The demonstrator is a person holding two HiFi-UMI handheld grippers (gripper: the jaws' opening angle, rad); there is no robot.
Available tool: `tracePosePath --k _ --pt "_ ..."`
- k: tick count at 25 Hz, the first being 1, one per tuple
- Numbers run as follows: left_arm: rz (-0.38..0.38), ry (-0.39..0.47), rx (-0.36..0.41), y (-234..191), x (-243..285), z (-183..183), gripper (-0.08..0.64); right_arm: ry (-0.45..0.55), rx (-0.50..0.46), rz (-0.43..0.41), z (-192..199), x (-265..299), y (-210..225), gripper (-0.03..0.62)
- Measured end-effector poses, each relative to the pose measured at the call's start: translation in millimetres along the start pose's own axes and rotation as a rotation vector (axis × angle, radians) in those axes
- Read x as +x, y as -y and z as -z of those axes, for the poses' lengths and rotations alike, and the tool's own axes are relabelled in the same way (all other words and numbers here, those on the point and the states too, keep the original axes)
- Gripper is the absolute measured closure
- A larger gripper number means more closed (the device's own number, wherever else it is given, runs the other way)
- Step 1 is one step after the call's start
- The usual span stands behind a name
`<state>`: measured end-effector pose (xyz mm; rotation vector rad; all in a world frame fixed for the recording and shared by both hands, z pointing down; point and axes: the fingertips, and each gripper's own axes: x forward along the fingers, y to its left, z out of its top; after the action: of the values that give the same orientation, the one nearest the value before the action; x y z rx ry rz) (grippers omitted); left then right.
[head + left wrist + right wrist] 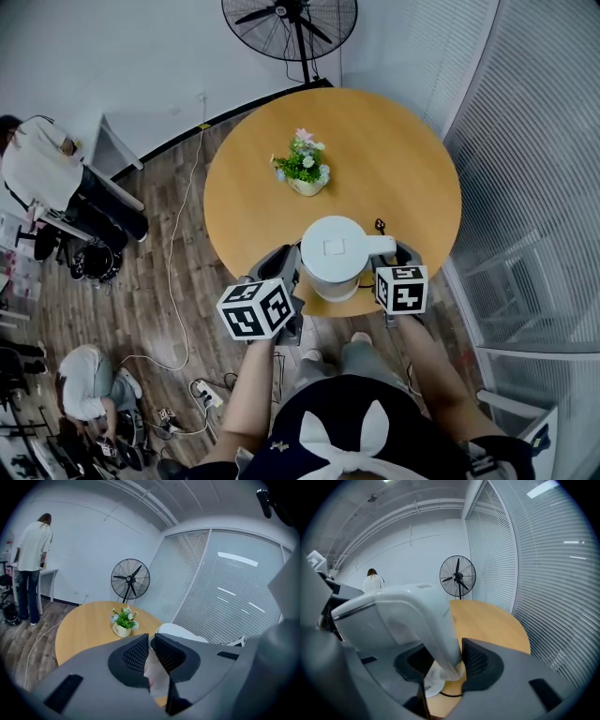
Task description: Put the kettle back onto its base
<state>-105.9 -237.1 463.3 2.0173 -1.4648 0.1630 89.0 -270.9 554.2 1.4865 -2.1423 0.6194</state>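
Note:
A white kettle [336, 248] is at the near edge of the round wooden table [394, 159]. My right gripper [398, 267] is shut on its curved handle [436, 630], which fills the gap between the pads of the right gripper [452, 660]. Below the handle a white round base [427, 686] with a black cord shows on the table; I cannot tell whether the kettle touches it. My left gripper [281, 272] is at the kettle's left side. The left gripper [151, 641] has its jaws together with nothing between them, and the kettle [180, 632] sits just beyond the tips.
A small pot of flowers [303, 167] stands mid-table, beyond the kettle. A standing fan [291, 23] is behind the table and a slatted glass wall [534, 187] runs along the right. A person [42, 169] stands at a desk on the left; cables [173, 281] lie on the floor.

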Motion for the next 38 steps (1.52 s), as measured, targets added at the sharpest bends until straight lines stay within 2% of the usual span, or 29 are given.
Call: tracePosePath --k 38 --pt "-0.015 -0.076 -0.043 -18 22 31 0.503 -0.099 0.027 -0.034 32 28 4 0.411"
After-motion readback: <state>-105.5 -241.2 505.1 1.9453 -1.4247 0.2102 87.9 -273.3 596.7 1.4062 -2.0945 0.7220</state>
